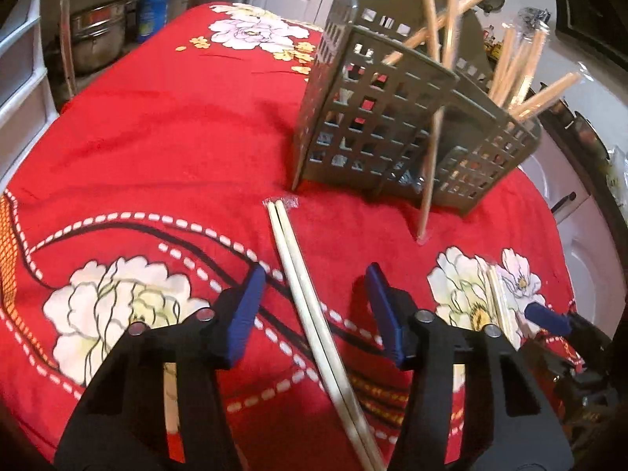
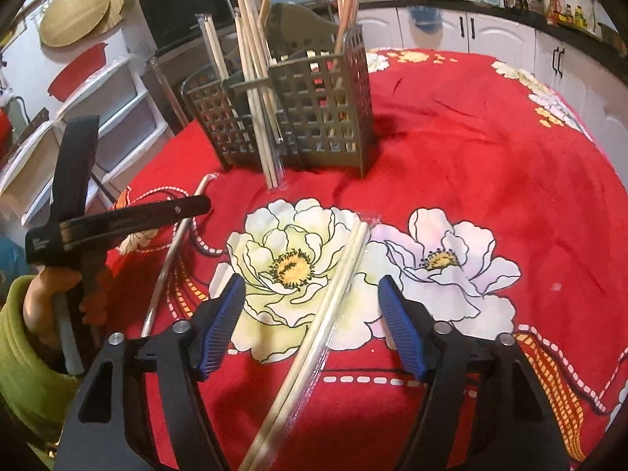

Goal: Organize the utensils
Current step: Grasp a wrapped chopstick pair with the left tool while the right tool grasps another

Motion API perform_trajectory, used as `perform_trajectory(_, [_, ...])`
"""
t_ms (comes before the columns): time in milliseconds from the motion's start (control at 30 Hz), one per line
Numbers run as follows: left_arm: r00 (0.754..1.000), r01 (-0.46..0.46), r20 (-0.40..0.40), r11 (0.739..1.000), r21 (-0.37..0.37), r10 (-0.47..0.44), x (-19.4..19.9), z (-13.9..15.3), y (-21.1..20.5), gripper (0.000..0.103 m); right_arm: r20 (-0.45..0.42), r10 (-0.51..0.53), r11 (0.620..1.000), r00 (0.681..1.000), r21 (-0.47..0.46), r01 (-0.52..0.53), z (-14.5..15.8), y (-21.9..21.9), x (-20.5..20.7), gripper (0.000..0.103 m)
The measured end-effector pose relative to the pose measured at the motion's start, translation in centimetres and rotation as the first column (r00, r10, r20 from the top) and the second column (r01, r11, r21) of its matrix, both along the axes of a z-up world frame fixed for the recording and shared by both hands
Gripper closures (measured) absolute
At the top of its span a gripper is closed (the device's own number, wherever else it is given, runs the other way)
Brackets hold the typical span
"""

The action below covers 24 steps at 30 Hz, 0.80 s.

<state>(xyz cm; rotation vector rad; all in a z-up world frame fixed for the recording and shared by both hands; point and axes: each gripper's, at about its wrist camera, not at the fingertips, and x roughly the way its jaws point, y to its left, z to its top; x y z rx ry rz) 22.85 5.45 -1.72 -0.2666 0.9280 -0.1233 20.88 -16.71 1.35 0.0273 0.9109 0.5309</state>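
A grey lattice utensil holder (image 1: 376, 129) stands on the red flowered cloth (image 1: 157, 137) and holds several wrapped chopstick pairs; one pair (image 1: 431, 165) leans against its front. It also shows in the right wrist view (image 2: 314, 114). My left gripper (image 1: 314, 274) is open, its jaws either side of a wrapped chopstick pair (image 1: 302, 286) lying on the cloth. My right gripper (image 2: 312, 290) is open, its jaws either side of another wrapped pair (image 2: 337, 286) lying on the cloth.
The left gripper's body and the hand holding it (image 2: 70, 243) are at the left of the right wrist view. A wrapped pair (image 2: 172, 247) lies beside it. White drawers (image 2: 78, 125) and cabinets (image 2: 490, 35) ring the table.
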Motion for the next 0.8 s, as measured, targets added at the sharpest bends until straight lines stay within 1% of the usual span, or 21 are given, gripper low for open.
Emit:
perform_trajectory(133, [1.000, -0.003, -0.016, 1.000, -0.023, 0.003, 1.0, -0.1, 0.4, 0.063, -0.023, -0.006, 1.000, 1.000, -0.017, 0.005, -0.6, 0.3, 1.1, 0.044])
perform_trajectory(233, [1.000, 0.001, -0.029, 1.000, -0.027, -0.002, 1.8, -0.2, 0.6, 0.064, -0.066, -0.010, 1.000, 0.998, -0.030, 0.008, -1.5, 0.5, 2.4, 0.054])
perform_trajectory(433, [0.999, 0.000, -0.036, 1.000, -0.024, -0.001, 2.7, -0.2, 0.6, 0.067, -0.084, -0.014, 0.999, 0.996, -0.047, 0.010, -1.7, 1.3, 4.3, 0.056])
perform_trajectory(567, [0.999, 0.001, -0.033, 1.000, -0.001, -0.001, 3.2, -0.2, 0.4, 0.072, -0.071, -0.016, 0.996, 0.997, -0.090, 0.009, -2.0, 2.0, 5.3, 0.064])
perform_trajectory(800, [1.000, -0.003, -0.021, 0.999, 0.048, 0.004, 3.8, -0.1, 0.1, 0.082, -0.029, -0.022, 0.989, 0.999, -0.150, 0.017, -2.2, 3.0, 6.4, 0.074])
